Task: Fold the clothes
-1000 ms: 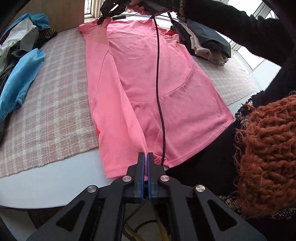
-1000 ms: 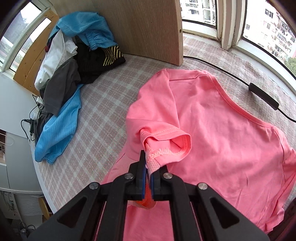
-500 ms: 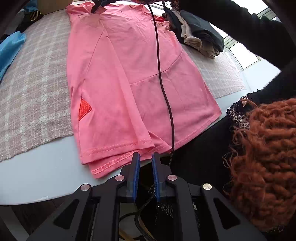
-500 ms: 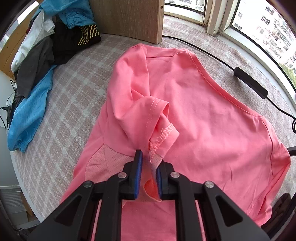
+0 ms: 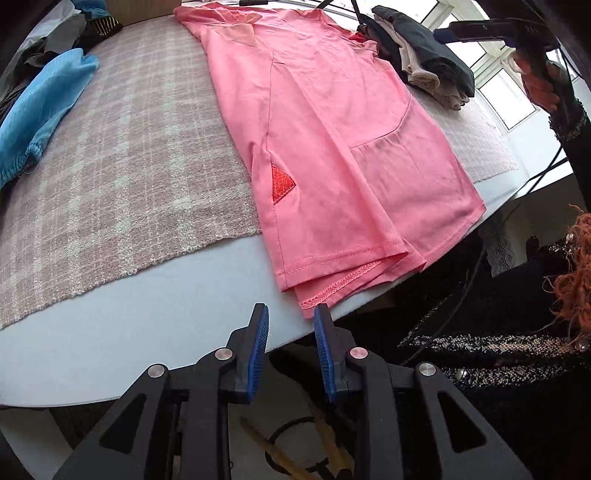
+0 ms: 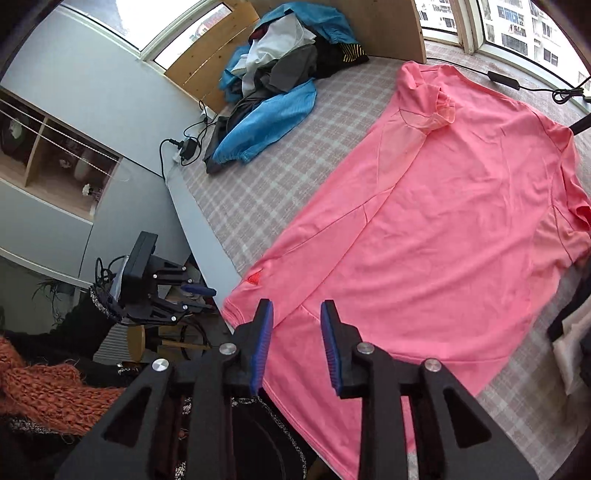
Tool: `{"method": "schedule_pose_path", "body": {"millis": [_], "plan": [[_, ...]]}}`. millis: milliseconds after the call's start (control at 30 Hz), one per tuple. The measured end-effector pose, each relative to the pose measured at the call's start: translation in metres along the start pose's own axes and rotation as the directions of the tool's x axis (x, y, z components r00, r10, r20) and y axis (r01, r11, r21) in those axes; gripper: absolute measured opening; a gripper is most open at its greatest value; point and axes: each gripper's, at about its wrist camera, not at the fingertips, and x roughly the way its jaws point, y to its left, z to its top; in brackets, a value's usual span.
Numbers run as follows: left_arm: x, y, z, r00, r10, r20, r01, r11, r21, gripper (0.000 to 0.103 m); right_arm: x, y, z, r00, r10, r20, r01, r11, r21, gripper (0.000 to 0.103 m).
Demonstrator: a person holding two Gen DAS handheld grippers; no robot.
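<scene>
A pink T-shirt (image 5: 332, 122) lies flat on the checked cloth, its left side folded inward along the length and its hem hanging slightly over the table's near edge. My left gripper (image 5: 290, 319) is open, just short of the hem's corner, holding nothing. In the right wrist view the same pink T-shirt (image 6: 443, 229) spreads out with a sleeve (image 6: 434, 107) folded over near the collar. My right gripper (image 6: 296, 314) is open above the shirt's lower part, empty. The right gripper (image 5: 491, 31) also shows at the top right of the left wrist view, and the left gripper (image 6: 199, 291) beside the table in the right wrist view.
A pile of unfolded clothes (image 6: 280, 70) with a blue garment (image 5: 40, 107) lies at the far left of the checked cloth (image 5: 122, 177). Folded dark and beige clothes (image 5: 424, 62) stack at the right. A black cable (image 6: 502, 79) runs by the window. The white table edge (image 5: 147, 325) is near.
Both grippers opened and let go of the pink shirt. The right one released the sleeve and pulled back and up; the left one drew back from the hem. The folded side now lies flat.
</scene>
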Motion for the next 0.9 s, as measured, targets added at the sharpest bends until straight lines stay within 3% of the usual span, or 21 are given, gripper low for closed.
{"method": "schedule_pose_path", "body": {"millis": [100, 200, 433, 567, 667, 900], "plan": [[0.008, -0.001, 0.007, 1.0, 0.026, 0.0, -0.026, 0.998, 0.058, 0.024, 0.045, 0.035, -0.057, 0.99, -0.136, -0.024, 0.136, 0.991, -0.007, 0.037], [0.012, -0.005, 0.011, 1.0, 0.022, 0.003, -0.022, 0.995, 0.101, 0.024, 0.096, 0.052, -0.087, 0.992, -0.125, -0.024, 0.125, 0.992, -0.015, 0.037], [0.022, -0.015, 0.017, 0.999, 0.045, -0.001, -0.044, 0.986, 0.164, 0.024, 0.138, 0.067, -0.111, 0.994, -0.107, -0.035, 0.107, 0.994, -0.003, 0.037], [0.023, -0.017, 0.018, 0.998, 0.061, 0.011, -0.062, 0.983, 0.174, 0.023, 0.138, 0.075, -0.114, 0.992, -0.125, -0.029, 0.125, 0.992, -0.03, 0.037], [0.022, -0.017, 0.018, 0.999, 0.051, 0.016, -0.053, 0.984, 0.169, 0.004, 0.138, 0.077, -0.112, 0.992, -0.124, -0.022, 0.124, 0.992, -0.034, 0.037], [-0.003, -0.021, 0.006, 0.998, 0.042, 0.05, -0.05, 0.986, 0.162, 0.002, 0.145, 0.074, -0.108, 0.988, -0.15, -0.025, 0.148, 0.987, -0.06, 0.037]]}}
